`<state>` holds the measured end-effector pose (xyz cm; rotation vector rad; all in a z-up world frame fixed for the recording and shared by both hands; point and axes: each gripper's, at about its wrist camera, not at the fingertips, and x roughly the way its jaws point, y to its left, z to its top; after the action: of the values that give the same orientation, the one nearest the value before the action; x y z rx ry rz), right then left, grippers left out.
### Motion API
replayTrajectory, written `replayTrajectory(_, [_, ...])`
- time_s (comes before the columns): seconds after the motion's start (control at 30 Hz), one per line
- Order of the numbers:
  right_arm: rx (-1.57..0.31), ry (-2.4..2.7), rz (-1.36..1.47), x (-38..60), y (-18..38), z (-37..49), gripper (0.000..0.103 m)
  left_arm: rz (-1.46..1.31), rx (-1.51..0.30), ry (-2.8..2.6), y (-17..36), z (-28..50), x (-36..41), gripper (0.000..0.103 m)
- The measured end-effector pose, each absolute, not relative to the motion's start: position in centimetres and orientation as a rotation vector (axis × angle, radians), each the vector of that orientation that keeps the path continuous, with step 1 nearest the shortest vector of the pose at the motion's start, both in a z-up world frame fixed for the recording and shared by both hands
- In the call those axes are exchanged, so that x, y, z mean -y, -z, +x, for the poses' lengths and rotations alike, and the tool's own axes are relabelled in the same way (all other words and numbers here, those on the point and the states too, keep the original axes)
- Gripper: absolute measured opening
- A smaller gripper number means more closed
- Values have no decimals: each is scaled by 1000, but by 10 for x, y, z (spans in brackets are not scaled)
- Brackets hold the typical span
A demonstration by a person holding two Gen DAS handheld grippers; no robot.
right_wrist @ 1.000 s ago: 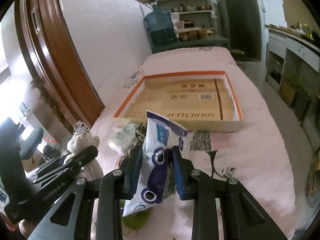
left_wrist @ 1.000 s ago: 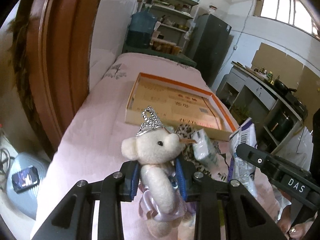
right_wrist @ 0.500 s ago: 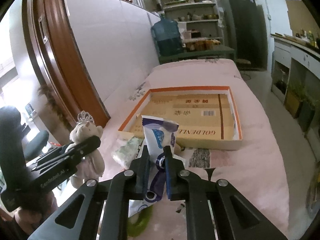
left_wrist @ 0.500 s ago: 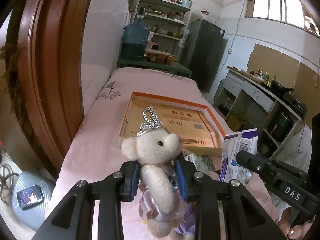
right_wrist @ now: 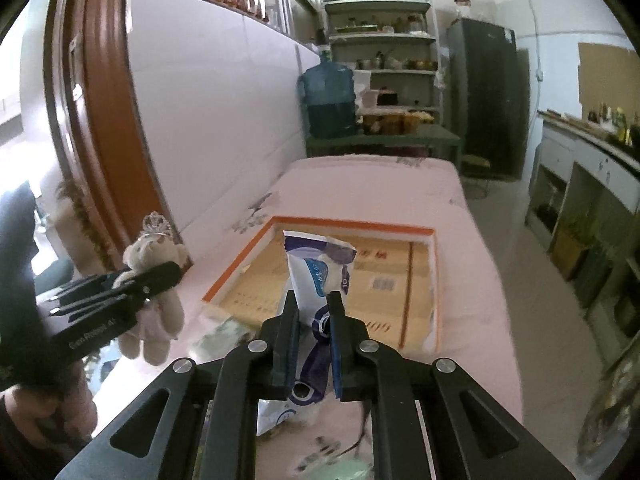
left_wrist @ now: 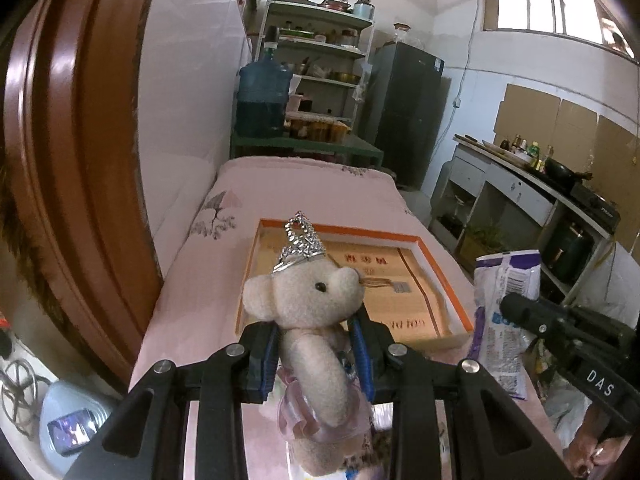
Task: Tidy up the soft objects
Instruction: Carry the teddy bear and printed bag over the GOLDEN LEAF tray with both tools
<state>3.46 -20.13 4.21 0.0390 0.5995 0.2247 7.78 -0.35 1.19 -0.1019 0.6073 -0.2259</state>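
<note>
A: Since a second earlier both loads had risen — the teddy bear (left_wrist: 312,320) and the wipes pack (right_wrist: 320,292) hung higher above the pink-covered table (left_wrist: 304,188).

B: And the tongs?

A: The left gripper (left_wrist: 316,352) was clamped on the bear's body; the right gripper (right_wrist: 313,320) pinched the pack, upright. Both were held just short of the orange-rimmed box (left_wrist: 424,280) — not inside it.
</note>
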Motion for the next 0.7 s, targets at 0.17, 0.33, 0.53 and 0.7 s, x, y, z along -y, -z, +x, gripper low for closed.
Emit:
replayTrajectory(0.17, [-602,-212,32,213,-50,55,13,-88,-606,213,-15,100,10,32])
replayTrajectory(0.33, [-605,-200,13,219,-55,81,13,-85,-625,207,-14,122,14,32])
replayTrajectory(0.53, [-628,-198,5,225,-52,117,13,-88,-653,183,-11,155,16,32])
replayTrajectory(0.7, [-672,-226,68,235,-48,149,13,-98,-674,161,-3,182,18,32])
